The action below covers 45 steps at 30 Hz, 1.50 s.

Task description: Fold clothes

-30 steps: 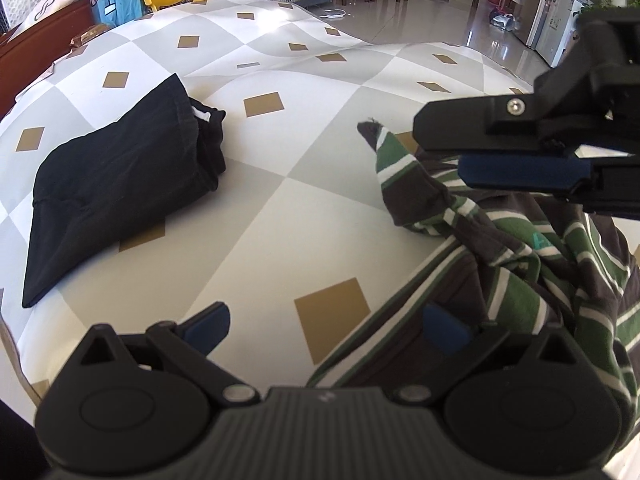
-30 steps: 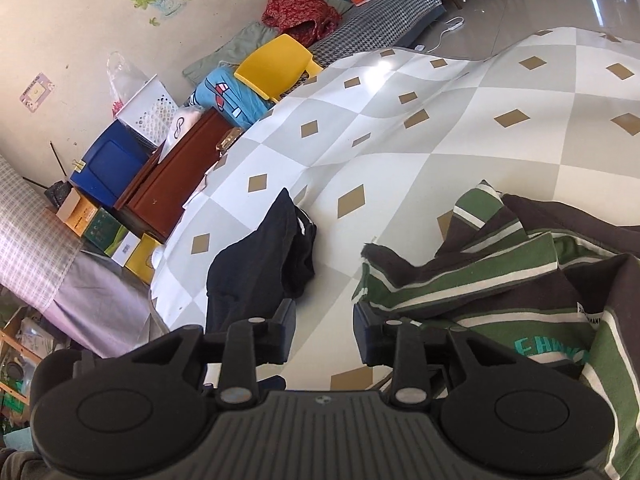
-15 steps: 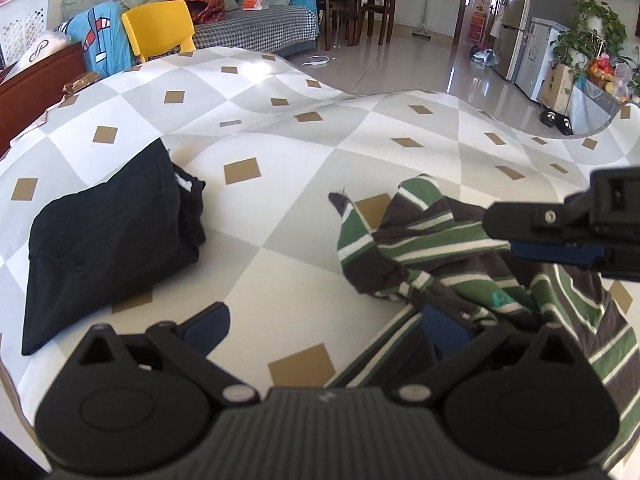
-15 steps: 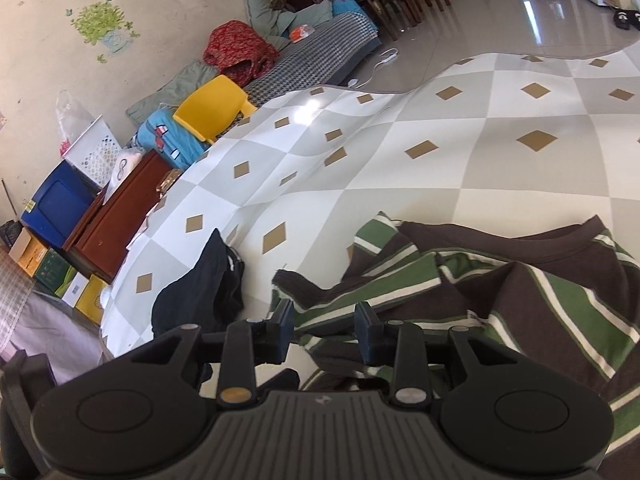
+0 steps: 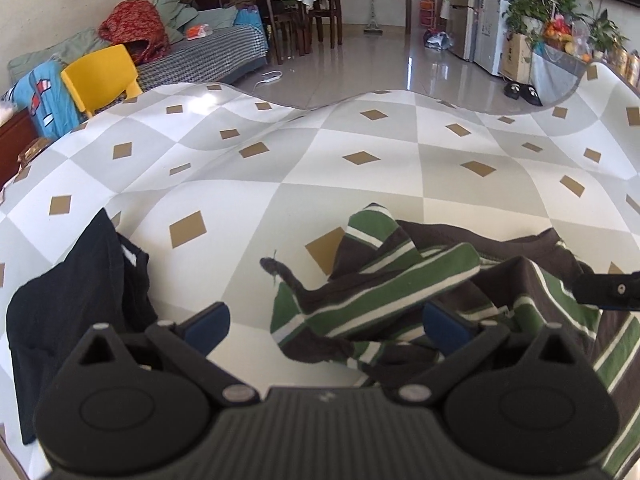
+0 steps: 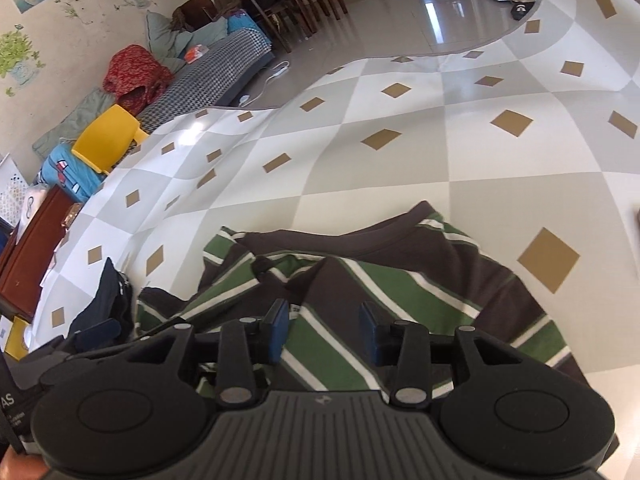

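A yellow plastic chair is standing just beyond the far left edge of the checked cover, which is lying wrinkled with a wavy far edge. A blue printed cloth is hanging just left of the chair. Behind them a sofa with a houndstooth cover is running along the wall, carrying a red patterned bundle and grey-green cushions. A white cable is trailing on the glossy tiled floor. Farther back, dark wooden dining chairs are standing around a table with a white cloth. A pair of black shoes is sitting on the floor near potted plants. In the right wrist view, flower decals are showing on the wall.
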Each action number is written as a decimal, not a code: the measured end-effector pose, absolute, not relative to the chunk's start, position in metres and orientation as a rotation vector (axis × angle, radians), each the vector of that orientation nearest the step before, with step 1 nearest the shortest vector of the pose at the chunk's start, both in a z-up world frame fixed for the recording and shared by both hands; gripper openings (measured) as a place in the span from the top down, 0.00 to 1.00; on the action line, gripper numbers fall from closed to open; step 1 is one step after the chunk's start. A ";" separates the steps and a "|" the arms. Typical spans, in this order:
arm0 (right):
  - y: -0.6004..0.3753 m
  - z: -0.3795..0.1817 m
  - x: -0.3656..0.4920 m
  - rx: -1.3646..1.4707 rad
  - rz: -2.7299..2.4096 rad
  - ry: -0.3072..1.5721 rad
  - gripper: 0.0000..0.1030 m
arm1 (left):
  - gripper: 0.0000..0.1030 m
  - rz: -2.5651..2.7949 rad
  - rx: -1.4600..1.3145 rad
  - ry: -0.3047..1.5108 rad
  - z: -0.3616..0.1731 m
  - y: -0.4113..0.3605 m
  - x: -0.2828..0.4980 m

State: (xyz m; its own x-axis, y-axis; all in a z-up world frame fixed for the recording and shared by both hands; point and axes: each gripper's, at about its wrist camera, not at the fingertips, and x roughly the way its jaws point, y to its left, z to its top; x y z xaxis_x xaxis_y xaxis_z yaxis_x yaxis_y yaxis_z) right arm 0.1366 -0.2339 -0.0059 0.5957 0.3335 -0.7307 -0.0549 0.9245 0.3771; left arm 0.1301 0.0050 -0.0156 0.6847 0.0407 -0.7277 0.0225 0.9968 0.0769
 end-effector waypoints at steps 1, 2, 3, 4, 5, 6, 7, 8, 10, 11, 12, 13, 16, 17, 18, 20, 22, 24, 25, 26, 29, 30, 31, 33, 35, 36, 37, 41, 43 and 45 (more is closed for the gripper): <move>-0.237 -0.006 0.136 0.324 0.225 0.914 0.62 | 0.00 -0.004 0.105 0.818 -0.016 0.002 0.133; -0.239 -0.006 0.136 0.305 0.225 0.917 0.62 | 0.00 -0.020 0.125 0.819 -0.016 -0.001 0.135; -0.241 -0.006 0.137 0.277 0.223 0.921 0.61 | 0.00 -0.036 0.146 0.819 -0.016 -0.004 0.138; -0.243 -0.007 0.137 0.247 0.216 0.926 0.60 | 0.00 -0.049 0.161 0.822 -0.016 -0.006 0.140; -0.245 -0.008 0.138 0.217 0.210 0.931 0.60 | 0.00 -0.056 0.171 0.827 -0.017 -0.008 0.144; -0.248 -0.010 0.139 0.193 0.200 0.937 0.59 | 0.00 -0.060 0.180 0.832 -0.018 -0.009 0.147; -0.250 -0.013 0.139 0.174 0.184 0.944 0.59 | 0.00 -0.067 0.190 0.839 -0.020 -0.011 0.149; -0.253 -0.016 0.140 0.161 0.163 0.951 0.59 | 0.00 -0.073 0.198 0.845 -0.022 -0.013 0.151; -0.262 -0.022 0.144 0.158 0.111 0.959 0.59 | 0.00 -0.077 0.204 0.858 -0.027 -0.013 0.155; -0.265 -0.025 0.147 0.157 0.091 0.962 0.59 | 0.00 -0.077 0.207 0.865 -0.030 -0.014 0.158; -0.268 -0.028 0.148 0.149 0.075 0.965 0.59 | 0.00 -0.075 0.208 0.871 -0.033 -0.014 0.159; -0.270 -0.030 0.150 0.131 0.063 0.966 0.59 | 0.00 -0.072 0.207 0.879 -0.035 -0.013 0.161; -0.276 -0.036 0.156 0.091 0.031 0.968 0.59 | 0.00 -0.071 0.192 0.902 -0.041 -0.010 0.164; -0.279 -0.038 0.157 0.103 0.022 0.973 0.59 | 0.00 -0.075 0.193 0.902 -0.042 -0.008 0.164; -0.281 -0.041 0.159 0.110 0.016 0.980 0.59 | 0.00 -0.077 0.200 0.901 -0.043 -0.008 0.164; -0.281 -0.047 0.162 0.117 0.009 0.999 0.58 | 0.00 -0.075 0.220 0.893 -0.045 -0.009 0.164; -0.277 -0.050 0.162 0.096 0.011 0.993 0.55 | 0.00 -0.071 0.219 0.892 -0.046 -0.007 0.164; -0.272 -0.052 0.161 0.069 0.013 0.984 0.52 | 0.00 -0.062 0.199 0.902 -0.047 -0.003 0.165; -0.269 -0.052 0.160 0.060 0.015 0.980 0.49 | 0.00 -0.055 0.188 0.906 -0.048 0.000 0.166; -0.266 -0.053 0.160 0.050 0.016 0.976 0.48 | 0.00 -0.045 0.179 0.910 -0.049 0.002 0.167; -0.262 -0.054 0.160 0.013 0.016 0.968 0.48 | 0.00 -0.005 0.162 0.915 -0.050 0.009 0.170; -0.261 -0.054 0.161 0.000 0.015 0.966 0.50 | 0.01 0.005 0.153 0.918 -0.051 0.012 0.171; -0.260 -0.054 0.161 -0.012 0.015 0.964 0.54 | 0.02 0.016 0.144 0.922 -0.051 0.014 0.172; -0.257 -0.054 0.162 -0.038 0.014 0.960 0.61 | 0.06 0.038 0.126 0.929 -0.052 0.020 0.175; -0.255 -0.055 0.162 -0.064 0.013 0.956 0.70 | 0.08 0.062 0.108 0.928 -0.052 0.024 0.176; -0.254 -0.055 0.162 -0.076 0.012 0.954 0.77 | 0.09 0.076 0.095 0.926 -0.051 0.028 0.176; -0.252 -0.055 0.163 -0.089 0.012 0.951 0.83 | 0.10 0.089 0.081 0.922 -0.050 0.032 0.177; -0.248 -0.056 0.164 -0.140 0.009 0.942 0.91 | 0.14 0.144 0.071 0.915 -0.049 0.042 0.182; -0.249 -0.056 0.166 -0.156 -0.011 0.940 0.92 | 0.14 0.184 0.081 0.918 -0.051 0.048 0.184; -0.253 -0.056 0.169 -0.162 -0.040 0.941 0.92 | 0.14 0.226 0.089 0.927 -0.054 0.056 0.187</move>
